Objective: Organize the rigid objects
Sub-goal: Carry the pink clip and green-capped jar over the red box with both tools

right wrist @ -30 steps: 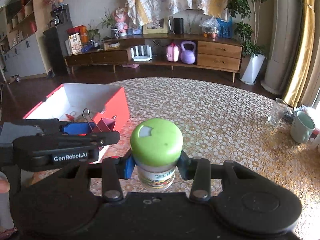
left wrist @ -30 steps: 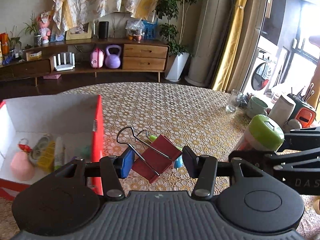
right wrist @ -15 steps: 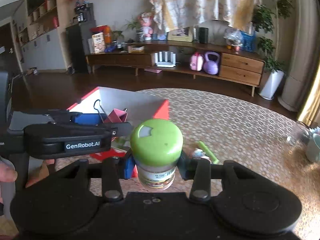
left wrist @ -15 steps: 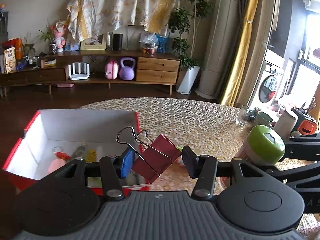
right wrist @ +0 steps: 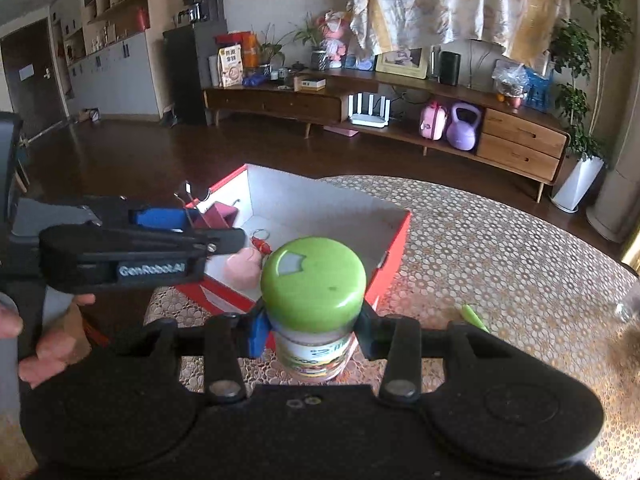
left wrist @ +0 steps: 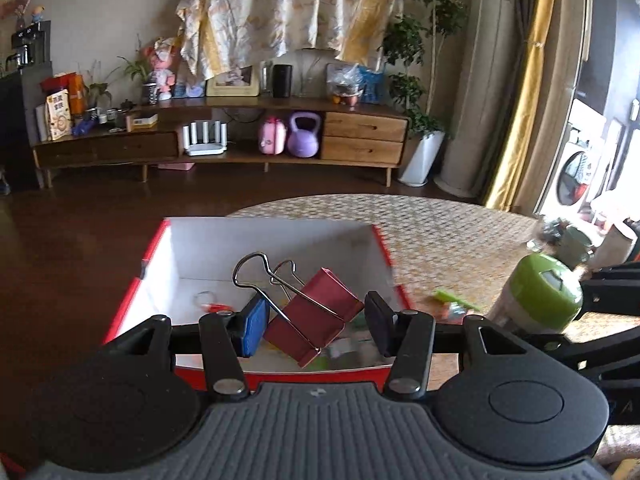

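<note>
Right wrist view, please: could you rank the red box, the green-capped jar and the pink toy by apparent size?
1. Red box, clearly largest.
2. Green-capped jar, though it sits nearest the camera in the right gripper, which inflates it.
3. Pink toy, partly hidden inside the box.

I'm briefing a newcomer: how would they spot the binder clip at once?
Find the red box at the table's edge. Above it, the left tongs hold the binder clip: dark red, tilted, with silver wire handles, unlike the green-lidded jar.
</note>
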Demonstrator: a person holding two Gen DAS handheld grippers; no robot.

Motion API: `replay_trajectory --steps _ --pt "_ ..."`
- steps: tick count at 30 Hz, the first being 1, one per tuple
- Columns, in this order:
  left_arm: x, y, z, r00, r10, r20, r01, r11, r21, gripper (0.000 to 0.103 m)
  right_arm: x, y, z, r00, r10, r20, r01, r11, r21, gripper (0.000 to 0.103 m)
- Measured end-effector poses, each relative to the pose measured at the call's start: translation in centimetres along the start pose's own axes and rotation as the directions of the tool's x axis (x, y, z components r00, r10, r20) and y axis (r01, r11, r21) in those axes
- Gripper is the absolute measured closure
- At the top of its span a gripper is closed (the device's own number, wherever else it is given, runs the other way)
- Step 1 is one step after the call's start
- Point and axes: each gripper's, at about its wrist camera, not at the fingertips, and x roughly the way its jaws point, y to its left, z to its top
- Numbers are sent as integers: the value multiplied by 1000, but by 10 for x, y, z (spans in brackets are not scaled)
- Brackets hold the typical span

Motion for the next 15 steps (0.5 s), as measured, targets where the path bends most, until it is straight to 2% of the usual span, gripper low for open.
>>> replay_trajectory --steps 7,15 --pt "18 35 6 997 67 -27 -67 998 19 51 41 9 11 998 -17 -58 15 999 -48 61" --pt "58 65 10 986 150 -77 -145 987 67 51 88 10 24 994 -55 -90 45 993 -109 61"
